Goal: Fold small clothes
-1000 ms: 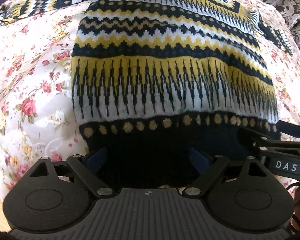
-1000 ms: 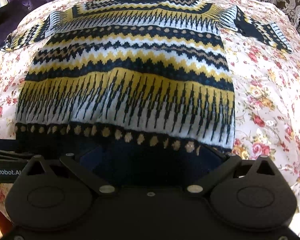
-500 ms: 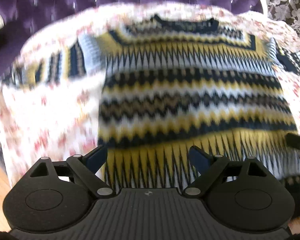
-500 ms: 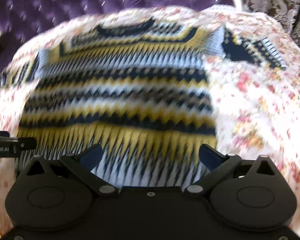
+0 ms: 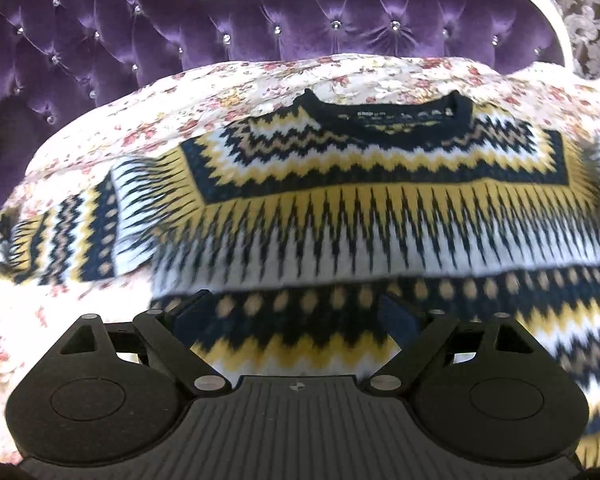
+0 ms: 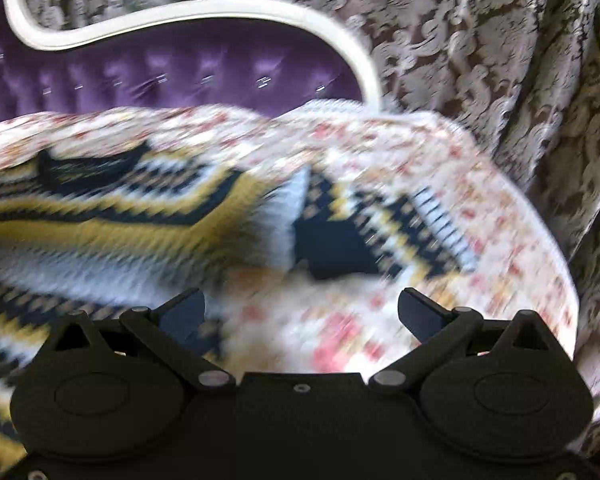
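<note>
Since a second ago: both views swept from hem toward neckline.

Left wrist: left gripper (image 5: 296,320) above mid-body of sweater (image 5: 380,208), tongs apart, nothing clamped; garment flat, face up on floral bedspread (image 5: 100,128), collar nearest purple headboard (image 5: 180,36), likely spread for folding.

Right wrist: blurred; right gripper (image 6: 300,316) apart, empty, over bedspread beside right sleeve (image 6: 380,232), probably next to fold.

The navy, yellow and white patterned sweater (image 5: 380,216) lies spread mid-frame, collar uppermost, apparently flat despite blur.
</note>
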`<state>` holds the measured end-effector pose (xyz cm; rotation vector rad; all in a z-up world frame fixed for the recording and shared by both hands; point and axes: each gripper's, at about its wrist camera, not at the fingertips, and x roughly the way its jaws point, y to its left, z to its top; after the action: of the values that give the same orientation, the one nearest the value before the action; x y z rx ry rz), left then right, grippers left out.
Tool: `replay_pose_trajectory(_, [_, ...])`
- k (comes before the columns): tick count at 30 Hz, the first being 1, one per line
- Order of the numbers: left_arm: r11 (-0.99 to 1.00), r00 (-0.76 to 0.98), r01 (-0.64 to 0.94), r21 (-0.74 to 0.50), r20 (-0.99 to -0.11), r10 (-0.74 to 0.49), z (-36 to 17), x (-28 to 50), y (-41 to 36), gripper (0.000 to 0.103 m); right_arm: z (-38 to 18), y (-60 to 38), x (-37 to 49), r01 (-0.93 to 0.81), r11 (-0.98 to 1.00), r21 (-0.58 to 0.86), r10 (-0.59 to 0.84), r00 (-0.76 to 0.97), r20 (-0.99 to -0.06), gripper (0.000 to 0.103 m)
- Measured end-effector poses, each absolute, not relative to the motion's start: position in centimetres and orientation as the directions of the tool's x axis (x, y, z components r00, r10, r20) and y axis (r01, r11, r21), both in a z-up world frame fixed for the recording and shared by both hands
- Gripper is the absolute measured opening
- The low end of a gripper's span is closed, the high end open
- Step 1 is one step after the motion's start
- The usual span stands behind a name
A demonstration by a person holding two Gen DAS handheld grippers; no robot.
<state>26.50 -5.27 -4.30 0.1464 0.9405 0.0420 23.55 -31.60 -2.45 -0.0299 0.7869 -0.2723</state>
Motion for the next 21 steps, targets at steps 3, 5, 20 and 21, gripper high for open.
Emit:
replay_pose_trajectory(3, [0.987, 0.61, 0.003, 0.162, -0.782, 0.126, -5.6, 28.0, -5.6, 0.089, -3.3, -33.8, 25.3, 0.255, 0.961, -0.109, -0.261, 0.7, -0.665, 0.102])
replay_pose_trajectory(5, [0.987, 0.64, -0.004, 0.162, -0.758, 0.127, -6.2, 28.6, -5.5, 0.09, -3.8, -35.1, 26.1, 0.269, 0.958, -0.101, -0.268, 0.71, -0.651, 0.102])
replay_pose_trajectory(20, [0.989, 0.753, -0.021, 0.148, -0.649, 0.113, -8.5, 28.2, -5.1, 0.103, -8.7, -36.2, 29.4, 0.182, 0.97, -0.163, -0.244, 0.693, -0.679, 0.08])
replay_pose_trajectory(21, [0.988, 0.754, -0.021, 0.151, -0.647, 0.115, -8.5, 28.2, -5.2, 0.103, -8.6, -36.7, 29.4, 0.181, 0.975, -0.132, -0.222, 0.69, -0.689, 0.075])
